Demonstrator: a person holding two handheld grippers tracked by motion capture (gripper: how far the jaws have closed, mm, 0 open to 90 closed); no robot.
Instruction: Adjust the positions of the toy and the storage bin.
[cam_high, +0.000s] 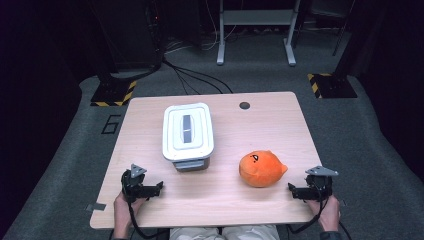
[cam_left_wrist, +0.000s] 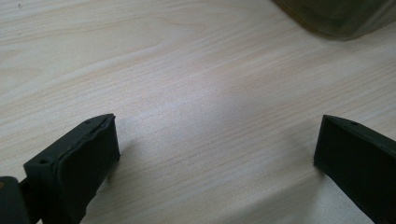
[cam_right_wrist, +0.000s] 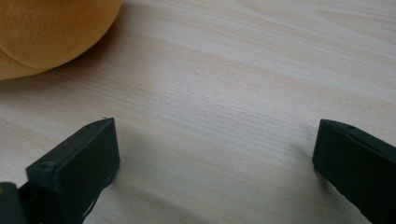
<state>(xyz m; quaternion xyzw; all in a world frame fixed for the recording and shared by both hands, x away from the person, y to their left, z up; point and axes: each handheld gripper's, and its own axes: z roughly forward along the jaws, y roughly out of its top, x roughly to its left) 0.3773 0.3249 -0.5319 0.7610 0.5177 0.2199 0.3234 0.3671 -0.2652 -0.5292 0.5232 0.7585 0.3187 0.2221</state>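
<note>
Both sets of jaws are standing wide apart with nothing between them; bare table (cam_left_wrist: 196, 93) is showing in the gap in each gripper view. The left gripper (cam_high: 159, 187) is resting low over the near left part of the table, pointing inward, with the lidded white container (cam_high: 188, 131) just ahead of it and farther back. The right gripper (cam_high: 291, 188) is resting at the near right edge, also pointing inward, with the orange plush toy (cam_high: 261, 169) lying near it; the toy's rounded flank (cam_right_wrist: 46, 32) is showing at the upper left of the right gripper view. Toy and container are lying apart, the lid seated on the container.

Judged step: start position, before any approach. The next move probably calls for advancing the right gripper toward the toy, centring the soft body between the jaws before closing. The lid will likely need lifting by the left gripper.
</note>
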